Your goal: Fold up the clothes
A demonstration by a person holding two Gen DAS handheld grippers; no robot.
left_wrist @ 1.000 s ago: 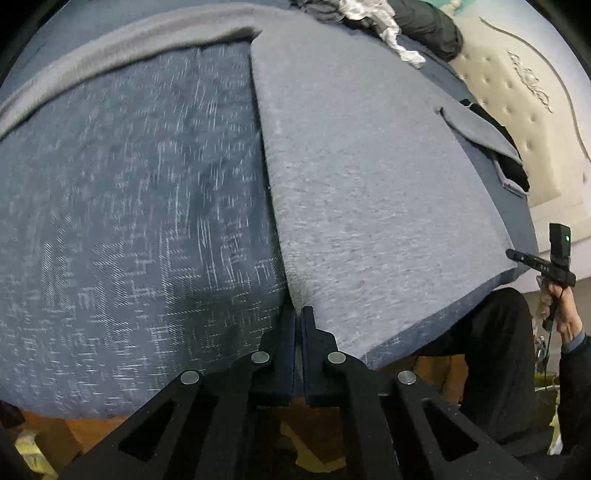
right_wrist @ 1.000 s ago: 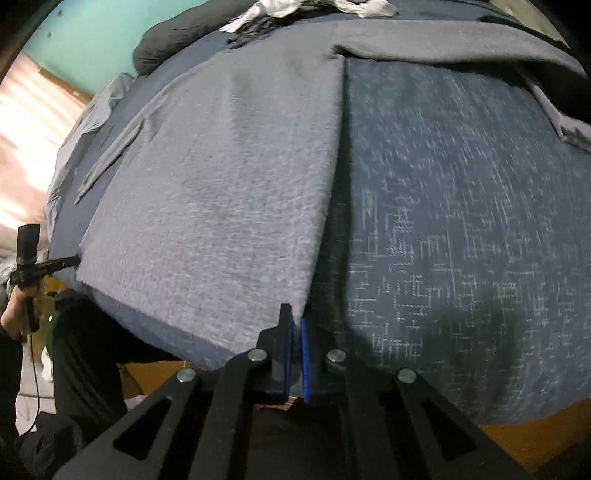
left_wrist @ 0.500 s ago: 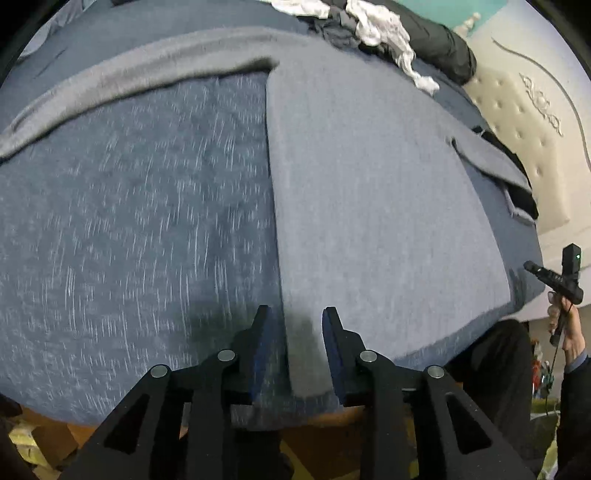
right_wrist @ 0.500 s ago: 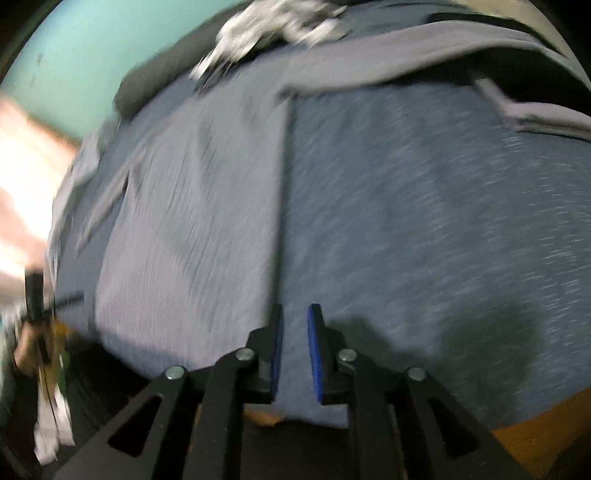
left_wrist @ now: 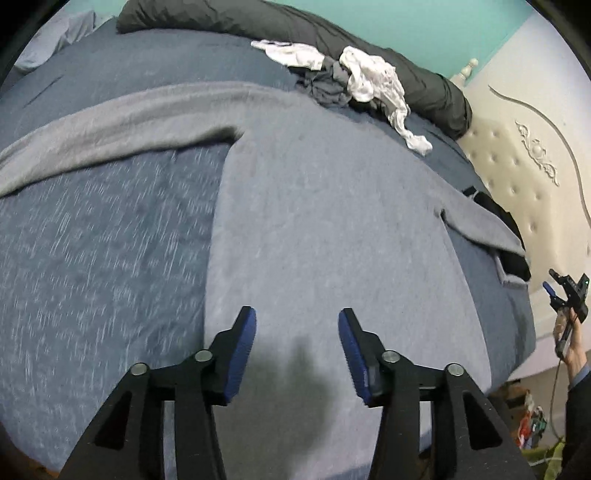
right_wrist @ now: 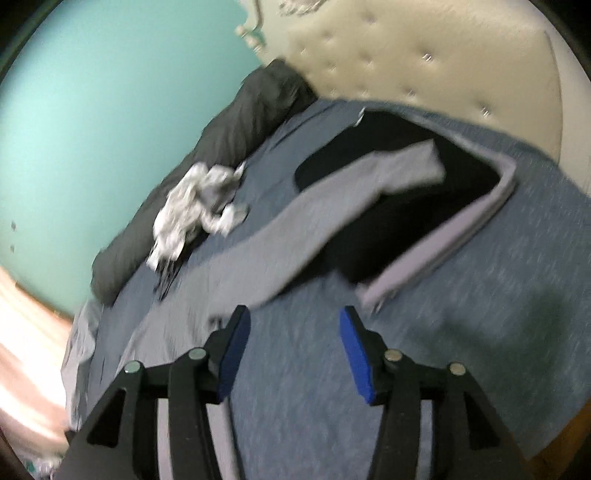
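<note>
A grey long-sleeved shirt [left_wrist: 325, 221] lies flat on the blue bedspread [left_wrist: 92, 258], one sleeve [left_wrist: 110, 122] stretched out to the left. My left gripper [left_wrist: 296, 317] hovers open over the shirt's lower part and holds nothing. In the blurred right wrist view my right gripper [right_wrist: 293, 321] is open and empty above the bedspread [right_wrist: 498, 295]. Ahead of it the shirt's other sleeve [right_wrist: 332, 206] drapes over a black garment [right_wrist: 461, 177]. A hand holds the right gripper [left_wrist: 551, 282] at the far right edge of the left wrist view.
A crumpled white and grey clothes pile [left_wrist: 354, 74] sits at the far side against a long dark bolster [left_wrist: 258, 22]. The cream tufted headboard [left_wrist: 524, 155] stands to the right, a teal wall behind. The bed's near edge runs just below both grippers.
Both grippers were shut on the shirt's hem corners; they have let go, opened wide and lifted. The right one has swung toward the headboard side.
</note>
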